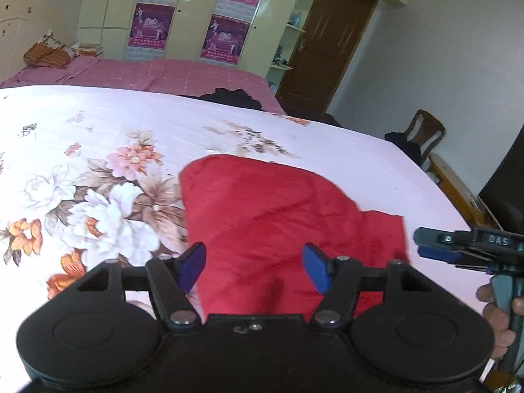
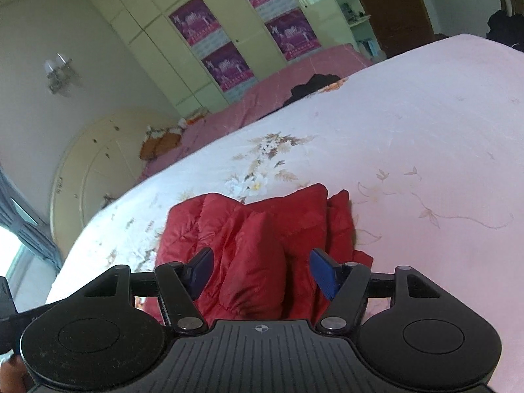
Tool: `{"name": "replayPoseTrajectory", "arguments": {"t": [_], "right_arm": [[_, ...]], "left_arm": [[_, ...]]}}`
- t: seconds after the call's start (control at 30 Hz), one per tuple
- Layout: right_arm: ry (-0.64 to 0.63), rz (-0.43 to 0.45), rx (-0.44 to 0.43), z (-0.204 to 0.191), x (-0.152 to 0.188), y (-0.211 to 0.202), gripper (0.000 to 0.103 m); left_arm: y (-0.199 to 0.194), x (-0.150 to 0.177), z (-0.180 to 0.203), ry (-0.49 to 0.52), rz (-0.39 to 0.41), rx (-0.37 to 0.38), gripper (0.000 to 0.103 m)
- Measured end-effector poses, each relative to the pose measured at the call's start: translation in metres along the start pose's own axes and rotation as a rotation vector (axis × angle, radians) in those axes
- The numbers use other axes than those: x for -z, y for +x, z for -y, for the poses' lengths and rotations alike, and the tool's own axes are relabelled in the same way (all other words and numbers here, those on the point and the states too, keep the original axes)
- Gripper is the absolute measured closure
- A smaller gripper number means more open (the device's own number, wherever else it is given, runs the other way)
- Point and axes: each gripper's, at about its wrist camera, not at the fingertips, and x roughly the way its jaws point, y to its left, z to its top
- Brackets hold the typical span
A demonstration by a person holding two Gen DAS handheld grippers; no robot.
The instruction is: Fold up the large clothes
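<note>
One red padded jacket (image 1: 281, 216) lay bunched on the floral bedsheet (image 1: 98, 150), broad bare cloth around it and the bed's far edge well clear. Two grippers were over it: the left gripper (image 1: 253, 270) stood spread, nothing pinched; the right gripper (image 2: 262, 273) likewise parted and empty. A dark garment (image 1: 234, 96) sat beyond; a wooden chair (image 1: 425, 134) stood off the corner.
</note>
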Motion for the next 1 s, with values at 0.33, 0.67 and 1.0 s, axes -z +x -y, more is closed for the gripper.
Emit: {"name": "replayPoseTrajectory", "arguments": {"t": [0.33, 0.67, 1.0], "right_arm": [[-0.028, -0.067, 0.057, 0.000, -0.004, 0.034, 0.038], [-0.041, -0.057, 0.034, 0.001, 0.008, 0.029, 0.090], [0.025, -0.075, 0.155, 0.040, 0.035, 0.034, 0.090]], "left_arm": [[0.037, 0.003, -0.014, 0.025, -0.088, 0.071, 0.056], [0.045, 0.005, -0.001, 0.070, -0.087, 0.098, 0.058], [0.095, 0.003, 0.040, 0.193, -0.156, 0.111, 0.056]]}}
